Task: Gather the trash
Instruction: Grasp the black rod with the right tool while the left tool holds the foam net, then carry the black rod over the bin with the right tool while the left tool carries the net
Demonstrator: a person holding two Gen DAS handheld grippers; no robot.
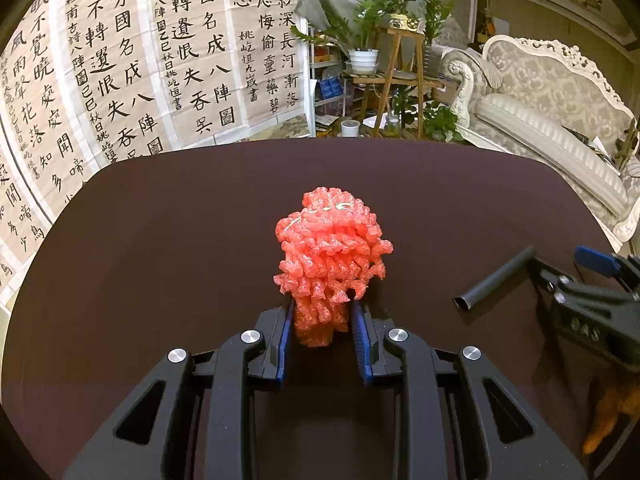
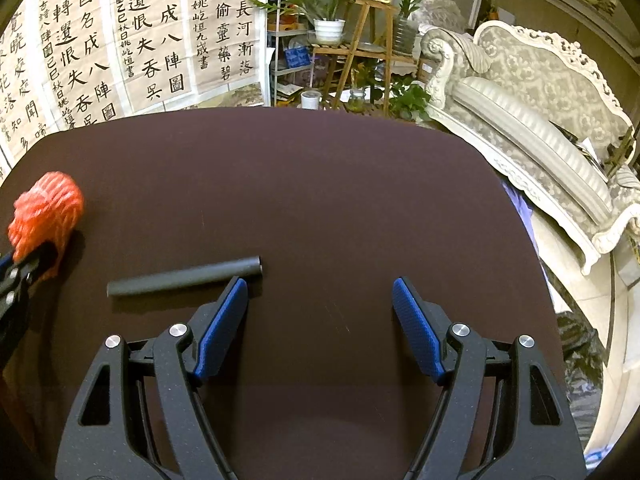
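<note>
The left tongs [image 1: 322, 316] pinch the red foam net [image 1: 332, 256] near the surface's [image 2: 320, 184] middle. The right tongs [image 2: 320, 296] are spread beside a black tube [image 2: 184, 276].

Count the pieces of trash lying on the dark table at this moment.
2. The red foam net sits toward the table's left, pinched in the left claw. The black tube lies beside the open right claw. Anything beneath the claws is hidden.
</note>
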